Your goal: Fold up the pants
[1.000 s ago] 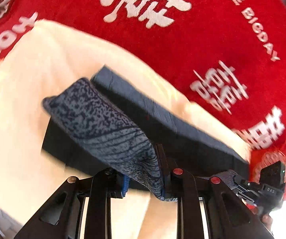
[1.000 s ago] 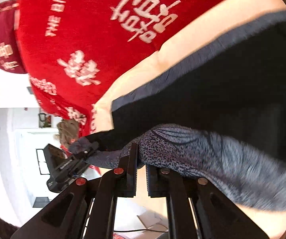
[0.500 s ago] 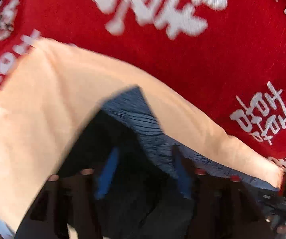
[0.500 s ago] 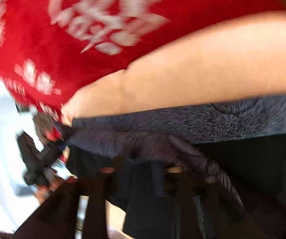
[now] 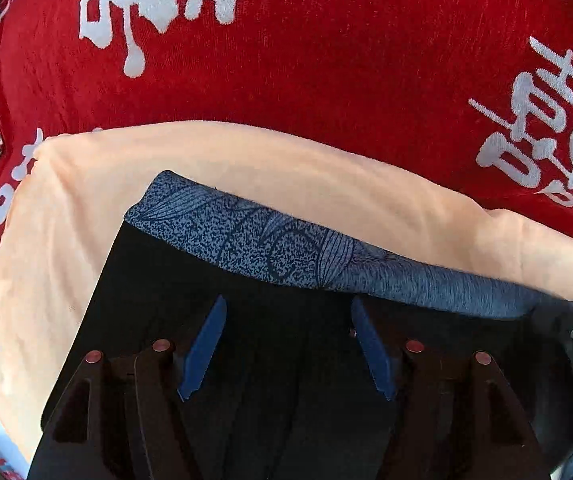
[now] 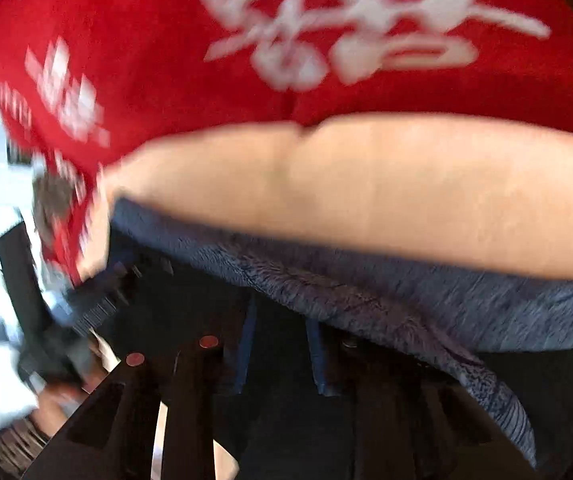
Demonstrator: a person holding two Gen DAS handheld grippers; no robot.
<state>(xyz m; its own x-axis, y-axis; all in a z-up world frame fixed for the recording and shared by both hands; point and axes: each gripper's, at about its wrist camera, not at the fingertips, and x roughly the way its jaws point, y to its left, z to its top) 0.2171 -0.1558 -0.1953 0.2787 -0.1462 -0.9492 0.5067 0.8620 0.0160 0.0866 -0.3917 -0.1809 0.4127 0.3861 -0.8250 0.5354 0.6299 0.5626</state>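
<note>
On the left, the left gripper (image 5: pixel 290 344) stood with its two blue-padded fingers (image 5: pixel 202 350) spread well apart, pointing steeply down over the dark black pants (image 5: pixel 158 300) with their blue-grey patterned waistband (image 5: pixel 270 240); nothing was clamped between the pads, and the black cloth lay beneath them. The pants rested folded on a pale peach cloth (image 5: pixel 246 160), which in turn lay on a red cloth printed with white characters (image 5: pixel 326 60). The waistband ran along the far edge of the fold, just beside the peach cloth. To the right, in the blurred right wrist view, the right gripper (image 6: pixel 280 356) had its fingers close to each other and closing, over the black cloth just short of the waistband; whether any cloth was pinched between them could not be told.
</note>
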